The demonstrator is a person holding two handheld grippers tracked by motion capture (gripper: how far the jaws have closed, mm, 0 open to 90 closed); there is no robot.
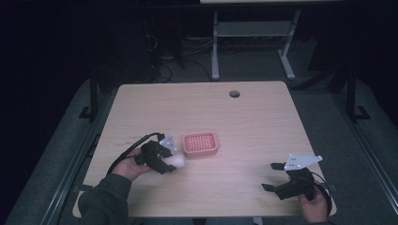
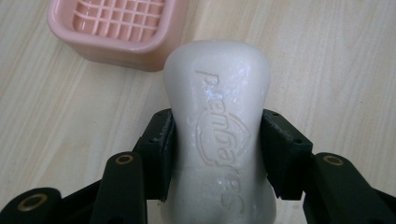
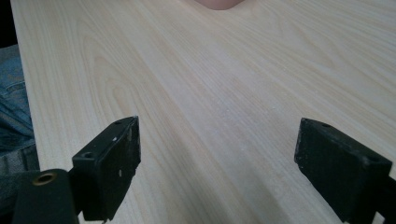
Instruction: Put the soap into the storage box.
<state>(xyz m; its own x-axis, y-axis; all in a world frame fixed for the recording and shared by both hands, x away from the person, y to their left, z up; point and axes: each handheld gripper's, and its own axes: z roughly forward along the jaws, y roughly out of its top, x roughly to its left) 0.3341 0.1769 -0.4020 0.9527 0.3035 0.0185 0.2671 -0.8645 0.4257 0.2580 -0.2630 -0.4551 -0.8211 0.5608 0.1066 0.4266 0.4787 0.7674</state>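
A white bar of soap [image 2: 219,135] with raised lettering sits between the jaws of my left gripper [image 2: 217,154], which is shut on its middle. From above, that soap [image 1: 178,161] is a pale blob just left of the pink soap dish [image 1: 200,143], and the left gripper [image 1: 169,161] holds it slightly above the table. The dish [image 2: 116,28] has a grid floor and lies just beyond the soap. My right gripper [image 1: 272,176] rests low over the table's front right, its jaws wide apart with bare wood between them [image 3: 217,163].
The wooden table [image 1: 263,122] has a round cable hole [image 1: 234,93] near its far edge. A desk frame [image 1: 253,42] and cables stand on the dark floor behind. A pink corner of the dish [image 3: 217,3] shows at the top of the right gripper view.
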